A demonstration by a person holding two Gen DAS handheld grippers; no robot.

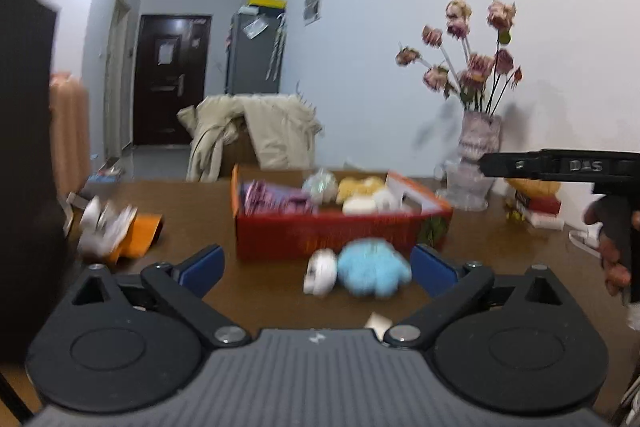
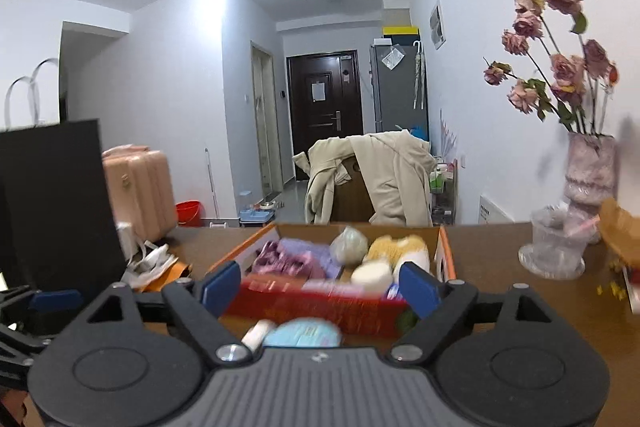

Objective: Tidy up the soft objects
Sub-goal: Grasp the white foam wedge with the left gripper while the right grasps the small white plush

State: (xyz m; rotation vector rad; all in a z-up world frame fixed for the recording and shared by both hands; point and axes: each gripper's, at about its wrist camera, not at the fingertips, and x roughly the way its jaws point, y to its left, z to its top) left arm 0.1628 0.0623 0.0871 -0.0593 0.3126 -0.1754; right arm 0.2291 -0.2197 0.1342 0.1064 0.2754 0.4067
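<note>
A red cardboard box (image 1: 340, 233) stands on the brown table (image 1: 500, 247). It holds a purple cloth (image 1: 276, 199), a yellow plush (image 1: 360, 187) and a white round pad (image 1: 360, 206). In front of the box lie a light blue plush toy (image 1: 372, 269) and a white piece (image 1: 320, 271), both blurred. My left gripper (image 1: 318, 261) is open just short of them, touching nothing. My right gripper (image 2: 320, 289) is open too, facing the box (image 2: 320, 309), with the blue plush (image 2: 304, 333) half hidden under its body. A hand (image 1: 612, 251) holds the right gripper at the picture's right edge.
A vase of dried roses (image 1: 478, 143) and a clear glass dish (image 2: 552, 255) stand at the right by the wall, with stacked books (image 1: 536, 205) nearby. A black paper bag (image 2: 52, 207) and crumpled white and orange wrapping (image 1: 116, 231) sit at the left. A coat-draped chair (image 2: 376, 179) is behind the table.
</note>
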